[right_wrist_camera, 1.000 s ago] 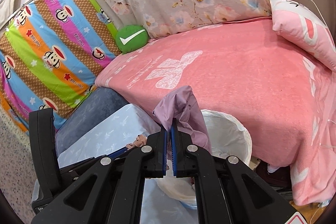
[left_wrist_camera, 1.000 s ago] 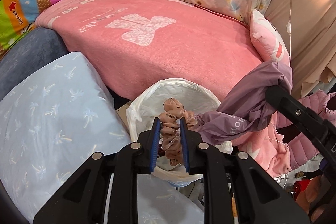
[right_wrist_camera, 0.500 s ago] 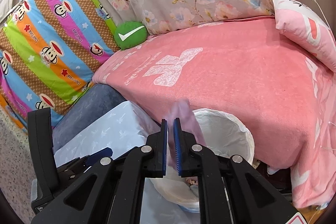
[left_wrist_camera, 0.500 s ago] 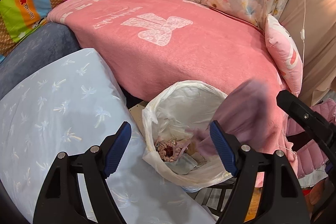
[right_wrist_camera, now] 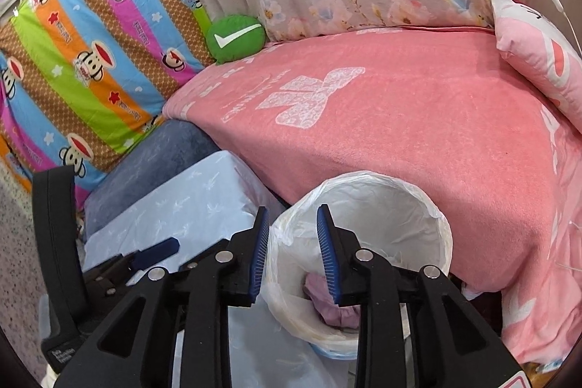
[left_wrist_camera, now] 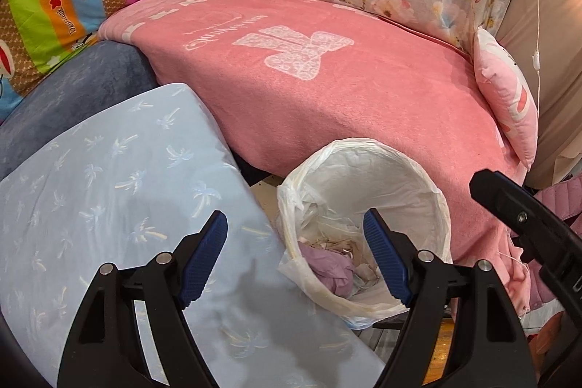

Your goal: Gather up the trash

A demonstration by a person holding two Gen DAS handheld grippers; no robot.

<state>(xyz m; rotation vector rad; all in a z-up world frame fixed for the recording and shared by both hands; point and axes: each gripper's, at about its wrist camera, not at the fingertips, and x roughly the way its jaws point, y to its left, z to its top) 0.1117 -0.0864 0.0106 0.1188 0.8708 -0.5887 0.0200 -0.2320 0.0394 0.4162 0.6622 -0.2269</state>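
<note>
Left gripper: fingers spread wide, holding nothing, touching nothing. The bin, lined with a white bag, sits beyond and below the right-hand finger; a light-blue cushion lies under the left-hand finger.

Right gripper: fingers parted to a moderate gap, empty, poised over the bin rim. Purple cloth lies inside the bin, below and just behind the right-hand finger, apart from both pads. In the left view the cloth rests among other trash at the bin bottom.
</note>
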